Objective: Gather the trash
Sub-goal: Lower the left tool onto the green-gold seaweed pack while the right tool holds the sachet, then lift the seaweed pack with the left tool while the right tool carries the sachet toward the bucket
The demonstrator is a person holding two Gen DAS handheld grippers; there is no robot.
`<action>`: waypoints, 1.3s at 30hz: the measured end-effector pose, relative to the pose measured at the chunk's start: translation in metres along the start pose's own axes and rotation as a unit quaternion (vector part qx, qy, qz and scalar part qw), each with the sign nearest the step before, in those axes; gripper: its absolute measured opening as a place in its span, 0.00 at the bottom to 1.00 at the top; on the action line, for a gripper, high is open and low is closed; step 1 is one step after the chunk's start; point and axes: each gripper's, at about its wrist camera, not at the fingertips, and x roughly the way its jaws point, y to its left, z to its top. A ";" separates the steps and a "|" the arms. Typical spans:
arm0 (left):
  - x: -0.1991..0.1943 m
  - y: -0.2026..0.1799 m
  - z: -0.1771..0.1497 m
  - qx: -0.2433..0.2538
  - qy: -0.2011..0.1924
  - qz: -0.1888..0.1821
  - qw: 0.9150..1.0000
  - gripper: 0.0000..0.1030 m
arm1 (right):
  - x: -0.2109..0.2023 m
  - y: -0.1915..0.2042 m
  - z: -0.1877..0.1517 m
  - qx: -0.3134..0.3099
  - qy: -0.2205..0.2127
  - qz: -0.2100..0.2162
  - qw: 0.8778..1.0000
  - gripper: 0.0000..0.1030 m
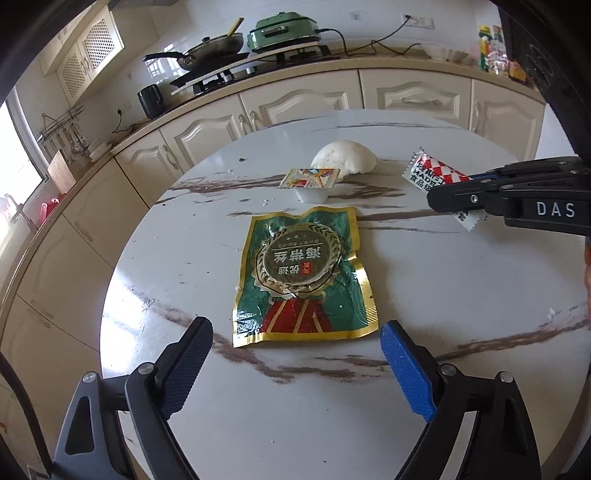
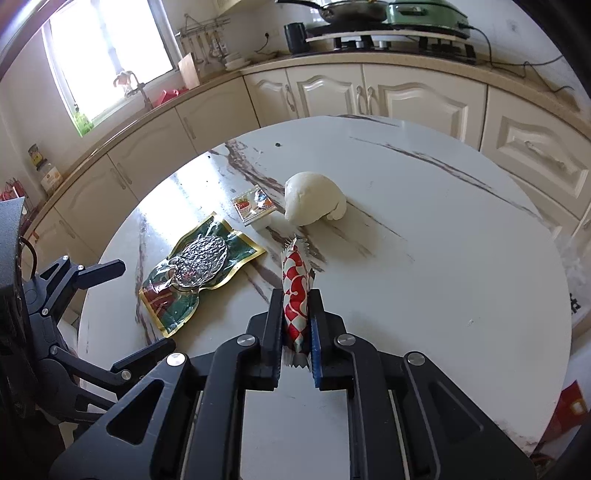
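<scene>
A flat green and gold snack packet lies on the round marble table, also seen as the green packet in the right wrist view. My left gripper stands open just short of its near edge, with nothing between the fingers. My right gripper is shut on a red and white checked wrapper, held above the table; the same wrapper shows at the right of the left wrist view. A small jelly cup with a printed lid and a crumpled white tissue lie farther back.
A curved kitchen counter with cream cabinets rings the table's far side, carrying a stove with a pan, a green electric cooker and a black kettle. The left gripper's frame fills the left of the right wrist view.
</scene>
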 end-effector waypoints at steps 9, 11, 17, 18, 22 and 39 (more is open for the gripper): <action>0.018 0.012 -0.003 -0.039 -0.005 -0.054 0.998 0.58 | 0.001 -0.001 -0.004 0.010 -0.001 0.010 1.000 0.13; 0.020 0.015 -0.005 -0.047 -0.007 -0.059 0.997 0.51 | 0.001 -0.001 -0.004 0.011 -0.002 0.014 1.000 0.13; 0.027 0.016 -0.008 -0.059 -0.012 -0.081 0.995 0.19 | 0.004 0.003 -0.003 0.012 -0.003 0.025 1.000 0.13; 0.028 0.018 -0.008 -0.062 -0.014 -0.085 0.994 0.12 | 0.005 0.005 -0.004 0.013 -0.003 0.027 1.000 0.13; 0.026 0.022 -0.009 -0.082 -0.014 -0.105 0.991 0.04 | 0.008 0.011 -0.004 0.016 -0.004 0.041 0.999 0.13; -0.033 0.055 -0.023 -0.130 -0.052 -0.107 0.984 0.00 | 0.006 0.048 -0.002 0.003 -0.014 0.063 0.998 0.13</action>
